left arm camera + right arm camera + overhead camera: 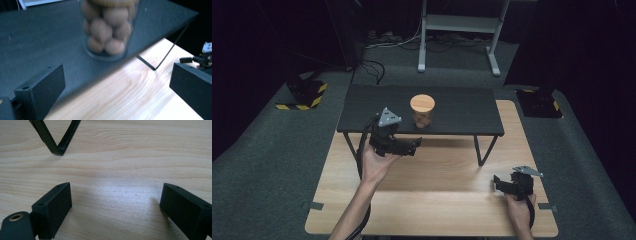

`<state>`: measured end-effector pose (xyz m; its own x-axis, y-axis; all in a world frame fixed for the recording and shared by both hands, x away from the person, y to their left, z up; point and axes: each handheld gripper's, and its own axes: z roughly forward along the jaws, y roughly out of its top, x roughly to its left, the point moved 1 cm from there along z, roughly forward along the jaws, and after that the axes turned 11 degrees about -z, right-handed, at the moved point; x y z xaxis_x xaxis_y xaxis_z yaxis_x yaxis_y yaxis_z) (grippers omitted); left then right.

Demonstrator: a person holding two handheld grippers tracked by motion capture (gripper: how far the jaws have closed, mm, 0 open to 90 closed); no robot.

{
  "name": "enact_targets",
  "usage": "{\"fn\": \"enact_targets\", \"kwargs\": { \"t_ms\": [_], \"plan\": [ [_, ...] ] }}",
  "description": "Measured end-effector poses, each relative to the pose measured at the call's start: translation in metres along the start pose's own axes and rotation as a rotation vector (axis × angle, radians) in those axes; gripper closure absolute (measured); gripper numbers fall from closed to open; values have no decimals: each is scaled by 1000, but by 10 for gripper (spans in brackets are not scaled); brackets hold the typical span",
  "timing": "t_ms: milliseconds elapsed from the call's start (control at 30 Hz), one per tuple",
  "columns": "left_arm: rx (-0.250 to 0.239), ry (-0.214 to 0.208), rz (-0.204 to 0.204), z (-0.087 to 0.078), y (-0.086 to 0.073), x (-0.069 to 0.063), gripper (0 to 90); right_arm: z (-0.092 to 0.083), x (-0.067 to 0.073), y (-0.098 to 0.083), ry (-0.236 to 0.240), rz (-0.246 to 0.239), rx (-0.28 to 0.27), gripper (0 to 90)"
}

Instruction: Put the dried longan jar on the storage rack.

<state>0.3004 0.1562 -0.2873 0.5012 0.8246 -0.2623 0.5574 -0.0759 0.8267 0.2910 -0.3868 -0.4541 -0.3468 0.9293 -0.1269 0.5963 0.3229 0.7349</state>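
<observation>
Your light wooden desk (437,200) spreads across the middle of the high view, standing on dark grey carpet (272,165). On its far half stands a low black riser shelf with thin black metal legs (377,107), and one V-shaped leg foot (58,148) meets the wood in the right gripper view. Near the front edge of that shelf, about midway along it, stands a clear glass jar with a round light wooden lid (422,111), upright and packed with round brown nut-like pieces (110,27); what exactly they are is too blurred to tell. Your left hand (377,165) holds the left gripper (414,145) raised just in front of the shelf's front edge, to the left of the jar and pointing towards it, apart from it; its jaws are spread wide with nothing between them, and in the left gripper view the jar stands beyond them, ahead of the gap. Your right hand (518,204) holds the right gripper (496,181) low at the desk's near right corner, well apart from the jar, its jaws likewise spread wide over bare wood.
</observation>
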Motion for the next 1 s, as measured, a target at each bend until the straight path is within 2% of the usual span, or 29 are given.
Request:
{"fn": "enact_targets", "kwargs": {
  "t_ms": [233,333,367,433,467,533,567,600,667,700,733,833,1000],
  "plan": [
    [15,-14,-29,2,-43,-3,2,0,1,1,-3,-3,3,100],
    [35,-24,-23,5,-50,-1,3,0,1,1,-3,-4,4,100],
    [58,-26,-24,9,-56,1,3,0,1,1,-6,-8,3,100],
    [77,-14,-26,15,-67,1,4,0,1,1,-4,-5,4,100],
    [77,-14,-26,15,-67,1,4,0,1,1,-4,-5,4,100],
    [97,-26,-56,24,-81,8,5,0,1,1,-5,-5,4,100],
    [97,-26,-56,24,-81,8,5,0,2,1,-7,-9,3,100],
    [111,-16,-74,32,-90,10,5,0,2,1,-7,-10,4,100],
    [123,27,-63,41,-100,9,5,0,2,1,-7,-9,4,101],
    [123,27,-63,41,-100,9,5,0,2,1,-8,-10,4,101],
    [126,47,-75,48,-109,11,5,0,2,1,-8,-10,4,101],
    [121,71,-98,57,-121,16,4,0,2,1,-9,-10,5,102],
    [142,75,-125,70,-132,26,4,1,4,2,-14,-15,8,102]
  ]
}}
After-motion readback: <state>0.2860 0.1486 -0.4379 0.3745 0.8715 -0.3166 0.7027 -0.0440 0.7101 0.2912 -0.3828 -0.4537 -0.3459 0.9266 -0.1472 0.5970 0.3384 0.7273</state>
